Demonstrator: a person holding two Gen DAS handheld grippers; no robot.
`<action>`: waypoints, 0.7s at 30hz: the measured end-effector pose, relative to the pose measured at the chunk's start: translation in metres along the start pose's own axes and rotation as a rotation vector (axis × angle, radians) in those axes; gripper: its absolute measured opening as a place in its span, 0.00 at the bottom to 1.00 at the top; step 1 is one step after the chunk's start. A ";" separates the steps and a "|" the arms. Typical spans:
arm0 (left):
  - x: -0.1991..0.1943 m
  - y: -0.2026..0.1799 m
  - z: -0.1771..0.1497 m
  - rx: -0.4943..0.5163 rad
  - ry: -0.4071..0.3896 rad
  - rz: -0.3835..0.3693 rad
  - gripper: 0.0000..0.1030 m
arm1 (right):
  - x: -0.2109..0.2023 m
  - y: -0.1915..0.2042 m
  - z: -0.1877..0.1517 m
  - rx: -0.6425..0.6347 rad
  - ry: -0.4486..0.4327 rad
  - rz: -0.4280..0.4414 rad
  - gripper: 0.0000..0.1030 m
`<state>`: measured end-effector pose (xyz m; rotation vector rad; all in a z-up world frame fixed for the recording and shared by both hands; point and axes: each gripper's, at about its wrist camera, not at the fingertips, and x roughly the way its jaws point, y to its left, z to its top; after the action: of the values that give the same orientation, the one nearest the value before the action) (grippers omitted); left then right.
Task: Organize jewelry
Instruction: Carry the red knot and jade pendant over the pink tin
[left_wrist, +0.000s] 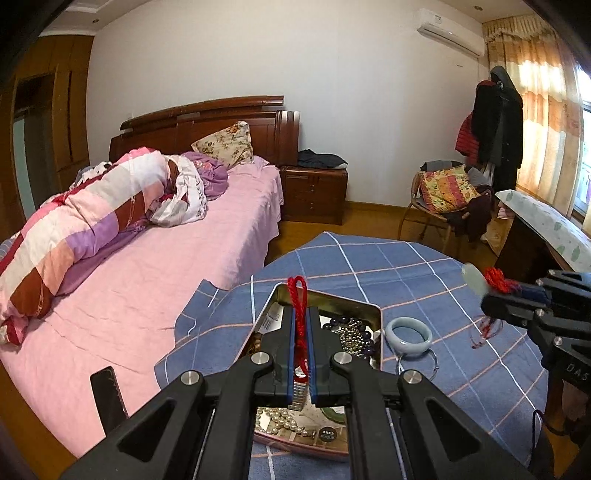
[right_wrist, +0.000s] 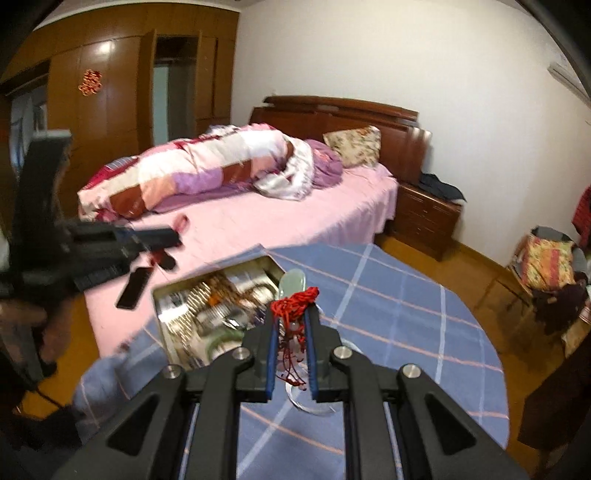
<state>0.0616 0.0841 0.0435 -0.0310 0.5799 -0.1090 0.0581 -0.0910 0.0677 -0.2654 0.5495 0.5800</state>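
Note:
My left gripper (left_wrist: 302, 314) is shut on a red cord (left_wrist: 297, 291) whose loop sticks out past the fingertips, above an open metal tin (left_wrist: 371, 308) of beads, pearls and other jewelry. My right gripper (right_wrist: 293, 314) is shut on a bundle of red cord (right_wrist: 295, 299) with a pale jade pendant (right_wrist: 292, 282) at its tip; it also shows at the right of the left wrist view (left_wrist: 495, 291). A pale jade bangle (left_wrist: 408, 336) and a thin silver bangle (left_wrist: 417, 365) lie on the blue checked tablecloth (left_wrist: 369, 258) right of the tin (right_wrist: 207, 295).
A bed with pink sheet (left_wrist: 147, 288) and rolled quilt stands left of the round table. A black phone (right_wrist: 135, 287) lies on the bed edge. A chair with cushion (left_wrist: 443, 195) and a desk (left_wrist: 546, 229) stand at the right.

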 end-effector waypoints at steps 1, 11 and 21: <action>0.001 0.002 0.000 -0.005 0.002 0.001 0.04 | 0.003 0.003 0.003 0.001 -0.005 0.013 0.15; 0.006 0.017 -0.002 -0.042 0.018 0.013 0.04 | 0.031 0.018 0.014 0.064 -0.016 0.131 0.15; 0.019 0.018 -0.015 -0.045 0.061 0.016 0.04 | 0.042 0.028 0.004 0.081 0.006 0.184 0.15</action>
<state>0.0711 0.1001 0.0200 -0.0672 0.6436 -0.0811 0.0730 -0.0478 0.0453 -0.1407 0.6062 0.7338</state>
